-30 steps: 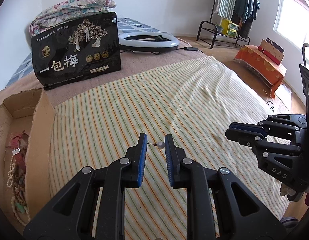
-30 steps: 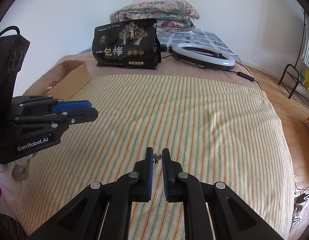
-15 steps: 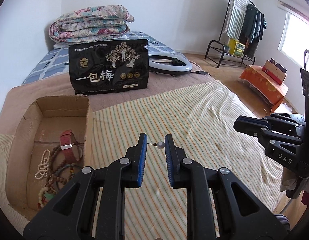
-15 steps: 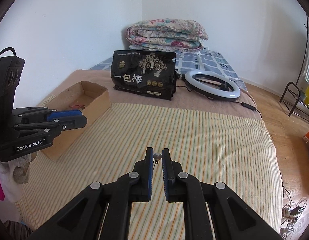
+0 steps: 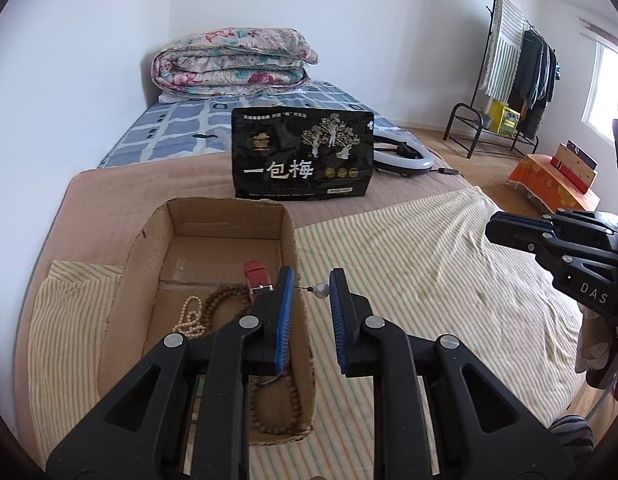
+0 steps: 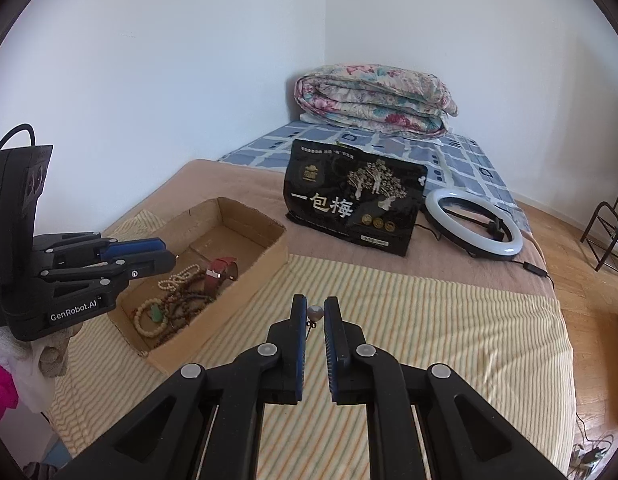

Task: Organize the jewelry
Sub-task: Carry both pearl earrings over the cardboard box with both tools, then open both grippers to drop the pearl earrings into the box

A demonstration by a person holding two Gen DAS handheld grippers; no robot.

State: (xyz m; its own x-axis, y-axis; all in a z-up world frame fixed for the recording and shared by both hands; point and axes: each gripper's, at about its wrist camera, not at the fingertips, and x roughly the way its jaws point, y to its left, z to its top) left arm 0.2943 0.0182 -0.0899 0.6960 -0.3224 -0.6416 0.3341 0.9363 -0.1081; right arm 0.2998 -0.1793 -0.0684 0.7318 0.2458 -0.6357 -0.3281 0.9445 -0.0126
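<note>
My left gripper (image 5: pixel 311 289) is shut on a pearl earring (image 5: pixel 321 289), its thin post spanning the gap between the pads. It hangs over the right wall of an open cardboard box (image 5: pixel 225 216) holding bead bracelets (image 5: pixel 229 294) and a red watch strap (image 5: pixel 256 275). My right gripper (image 6: pixel 312 314) is shut on a second pearl earring (image 6: pixel 314 313) above the striped cloth (image 6: pixel 429 320), right of the box (image 6: pixel 245 212). The left gripper also shows in the right wrist view (image 6: pixel 165 254), over the box.
A black snack bag (image 5: pixel 303 160) stands behind the box. A ring light (image 6: pixel 473 226) lies to its right. A folded floral quilt (image 5: pixel 233 64) sits at the bed's head. A clothes rack (image 5: pixel 517 64) and an orange-covered stand (image 5: pixel 553 188) are on the floor at right.
Both grippers rose and swung left toward the box while holding their earrings. The left gripper now hangs over the box's right wall; the box fills more of both views.
</note>
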